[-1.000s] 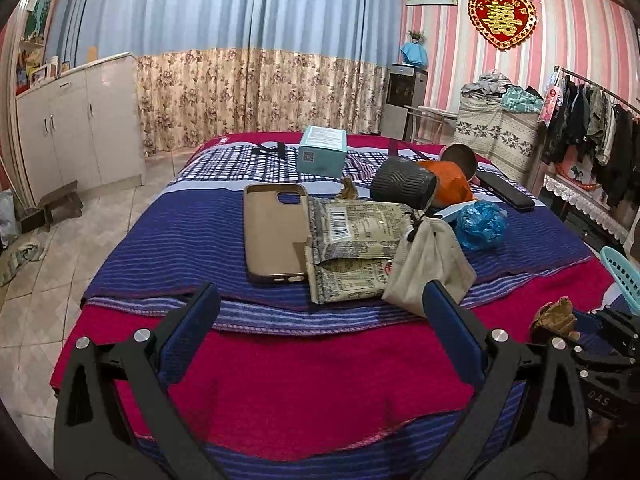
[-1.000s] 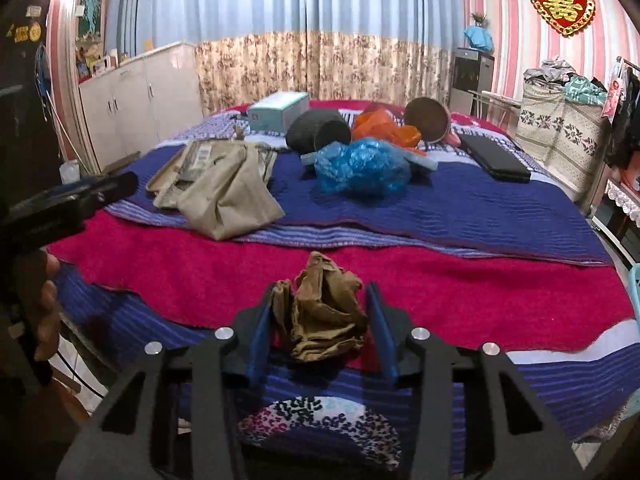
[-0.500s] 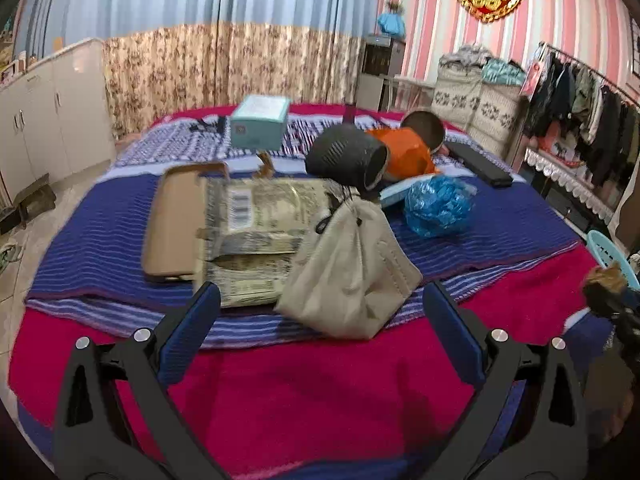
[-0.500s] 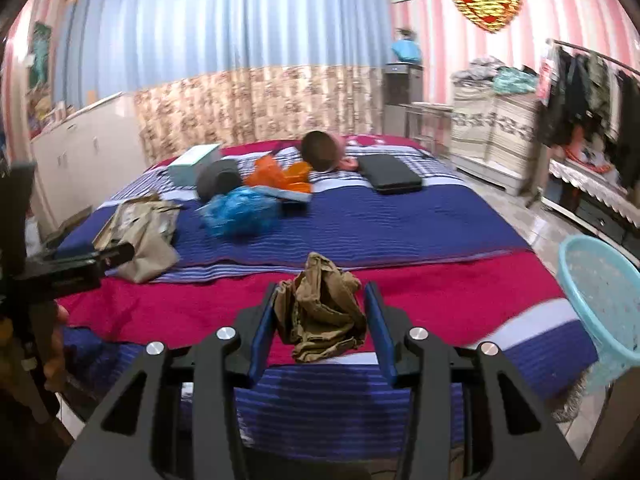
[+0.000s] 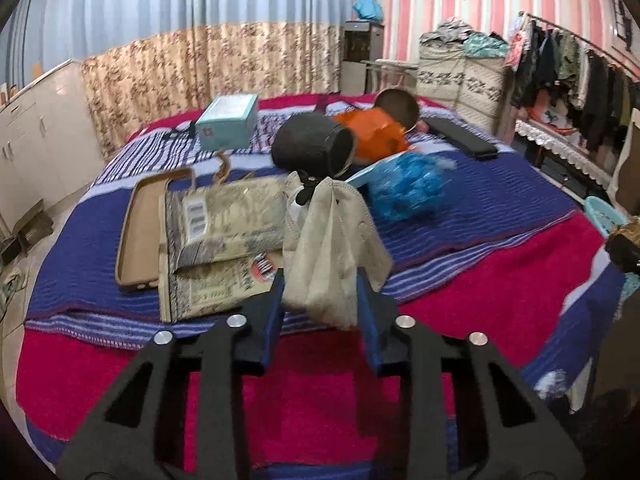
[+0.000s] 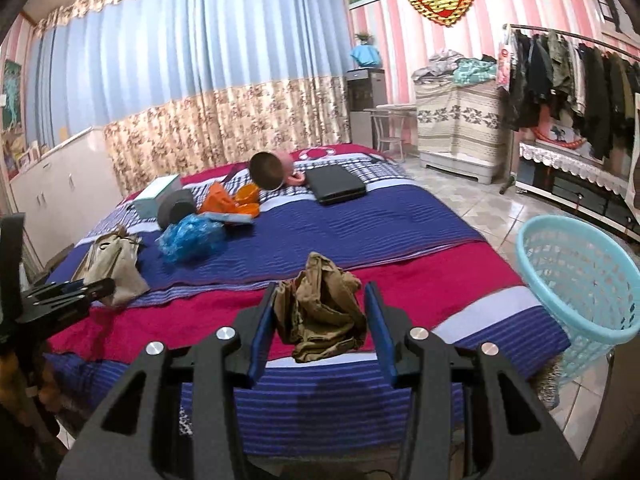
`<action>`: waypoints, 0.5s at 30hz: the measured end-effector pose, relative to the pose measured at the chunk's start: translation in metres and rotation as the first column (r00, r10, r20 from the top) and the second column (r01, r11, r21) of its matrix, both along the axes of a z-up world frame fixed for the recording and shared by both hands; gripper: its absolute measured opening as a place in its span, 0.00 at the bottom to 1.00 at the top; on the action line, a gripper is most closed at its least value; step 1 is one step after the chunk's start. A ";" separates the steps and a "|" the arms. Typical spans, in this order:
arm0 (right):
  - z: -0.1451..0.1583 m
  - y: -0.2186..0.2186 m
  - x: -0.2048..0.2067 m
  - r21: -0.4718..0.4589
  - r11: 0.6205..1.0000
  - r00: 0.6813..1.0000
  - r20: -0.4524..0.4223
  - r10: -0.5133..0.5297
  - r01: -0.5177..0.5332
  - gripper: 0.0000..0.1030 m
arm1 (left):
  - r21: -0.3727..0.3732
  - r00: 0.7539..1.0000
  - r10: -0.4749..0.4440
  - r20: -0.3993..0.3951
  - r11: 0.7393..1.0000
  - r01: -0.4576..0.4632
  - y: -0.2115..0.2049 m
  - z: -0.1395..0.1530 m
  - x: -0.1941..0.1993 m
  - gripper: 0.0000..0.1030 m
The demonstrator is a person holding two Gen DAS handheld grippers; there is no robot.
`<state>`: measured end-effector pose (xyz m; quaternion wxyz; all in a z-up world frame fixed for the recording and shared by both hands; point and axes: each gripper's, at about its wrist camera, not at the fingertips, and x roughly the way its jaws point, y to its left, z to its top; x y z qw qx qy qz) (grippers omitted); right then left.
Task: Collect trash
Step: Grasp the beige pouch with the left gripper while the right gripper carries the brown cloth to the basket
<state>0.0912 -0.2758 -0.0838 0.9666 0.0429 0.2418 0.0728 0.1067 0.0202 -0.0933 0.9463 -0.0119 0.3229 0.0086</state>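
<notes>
On the bed (image 6: 400,240), a beige cloth bag (image 5: 332,248) sits between the left gripper (image 5: 320,300) pads, its jaws just closing against it. At 3 o'clock stands a blue basket (image 6: 580,280); the right gripper (image 6: 320,320) clamps crumpled brown paper (image 6: 320,316).

My fingers (image 5: 366,320) are blue-padded on black arms. Before them lies a pale beige cloth bag (image 5: 332,248), and a crumpled brown paper wad (image 6: 320,312) — both over a bed (image 6: 360,236) striped navy and crimson. A crinkled blue plastic bag (image 5: 406,188), an orange wrapper (image 5: 374,132), a teal box (image 5: 228,120) — and a light-blue latticed basket (image 6: 580,276).
</notes>
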 end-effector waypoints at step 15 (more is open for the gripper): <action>0.030 -0.100 -0.004 0.041 0.964 0.961 0.077 -0.265 0.263 0.42 | -0.012 0.946 -0.272 0.176 0.961 0.278 -0.116 0.066 0.039 0.30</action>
